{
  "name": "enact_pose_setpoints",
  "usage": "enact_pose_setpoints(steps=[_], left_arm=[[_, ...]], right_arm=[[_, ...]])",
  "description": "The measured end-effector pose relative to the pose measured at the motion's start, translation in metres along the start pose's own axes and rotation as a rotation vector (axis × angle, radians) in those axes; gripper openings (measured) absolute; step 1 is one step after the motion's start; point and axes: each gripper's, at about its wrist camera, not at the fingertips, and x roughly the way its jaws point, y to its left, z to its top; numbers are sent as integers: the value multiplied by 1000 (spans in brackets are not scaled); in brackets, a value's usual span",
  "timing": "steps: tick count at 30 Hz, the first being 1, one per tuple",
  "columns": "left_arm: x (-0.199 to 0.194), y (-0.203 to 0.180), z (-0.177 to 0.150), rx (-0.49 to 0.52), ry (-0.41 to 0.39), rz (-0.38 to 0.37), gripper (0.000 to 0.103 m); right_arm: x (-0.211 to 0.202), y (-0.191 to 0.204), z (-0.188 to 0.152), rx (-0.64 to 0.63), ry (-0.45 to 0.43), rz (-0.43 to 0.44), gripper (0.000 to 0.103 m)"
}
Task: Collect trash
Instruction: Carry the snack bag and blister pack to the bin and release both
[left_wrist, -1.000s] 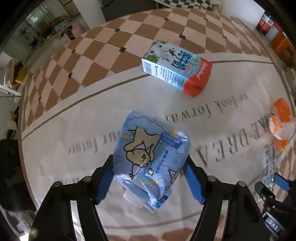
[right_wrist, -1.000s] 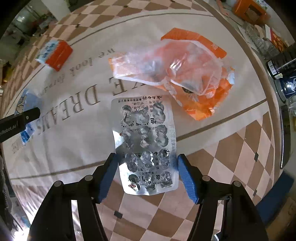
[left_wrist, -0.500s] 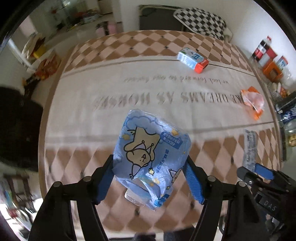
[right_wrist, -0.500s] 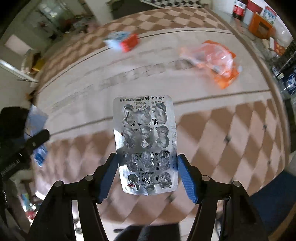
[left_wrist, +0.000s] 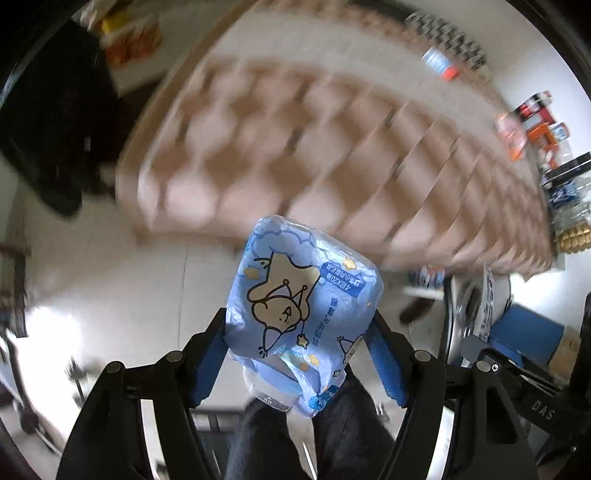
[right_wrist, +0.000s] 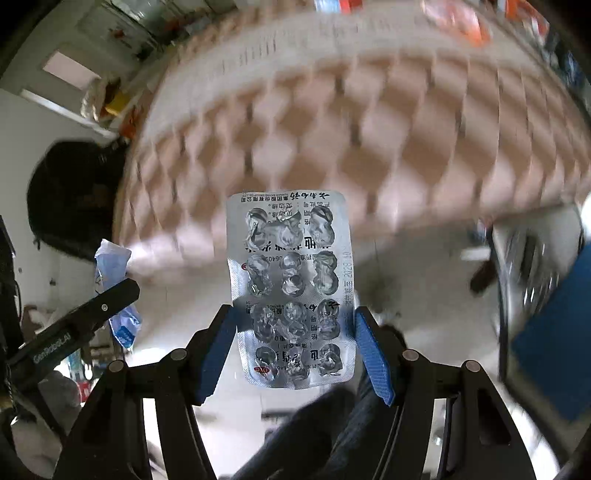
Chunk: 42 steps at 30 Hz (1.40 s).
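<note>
Packaging is clamped in both grippers: a crumpled blue tissue pack (left_wrist: 301, 314) with cartoon print, marked "4", between the left gripper (left_wrist: 299, 354) pads; an emptied silver blister sheet (right_wrist: 293, 288) between the right gripper (right_wrist: 295, 347) pads.

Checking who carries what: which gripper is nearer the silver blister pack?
Right. The right gripper is clamped on the blister pack, its pads against both edges. The left gripper holds the blue tissue packet, off to the side, apart from the pack.
</note>
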Motion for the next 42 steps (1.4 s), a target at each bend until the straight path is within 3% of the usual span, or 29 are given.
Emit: enact_pose_setpoints(steps=[3, 5, 12, 15, 17, 21, 23, 26, 27, 28, 29, 30, 37, 42], left_arm=[[53, 24, -24, -45, 98, -20, 69], [112, 40, -33, -95, 174, -68, 69], [290, 72, -37, -225, 348, -207, 69], [353, 74, -36, -205, 380, -194, 69], [375, 83, -44, -174, 399, -170, 71], [398, 86, -45, -143, 410, -156, 75], [403, 91, -46, -133, 406, -139, 93], [397, 98, -45, -154, 388, -139, 96], [396, 101, -44, -159, 380, -139, 96], [391, 103, -43, -162, 369, -132, 96], [386, 105, -44, -165, 358, -117, 97], [382, 105, -44, -166, 348, -108, 97], [328, 102, -54, -76, 193, 74, 99], [295, 88, -64, -36, 140, 163, 99]], right_arm=[[54, -13, -35, 38, 84, -21, 67], [98, -27, -50, 59, 124, -46, 67], [261, -84, -62, 129, 226, -66, 67], [324, -98, -59, 119, 251, -72, 67], [358, -105, -59, 118, 265, -77, 67], [406, -110, -53, 94, 280, -60, 67], [422, -108, -52, 83, 299, -48, 67], [435, -104, -51, 67, 302, -20, 68], [437, -102, -51, 60, 303, -4, 69], [439, -102, -51, 60, 299, 1, 80], [438, -101, -51, 60, 290, 10, 96], [436, -100, -52, 57, 284, 18, 100], [410, -89, -58, -10, 265, -87, 102], [374, -80, -62, -71, 240, -181, 102]])
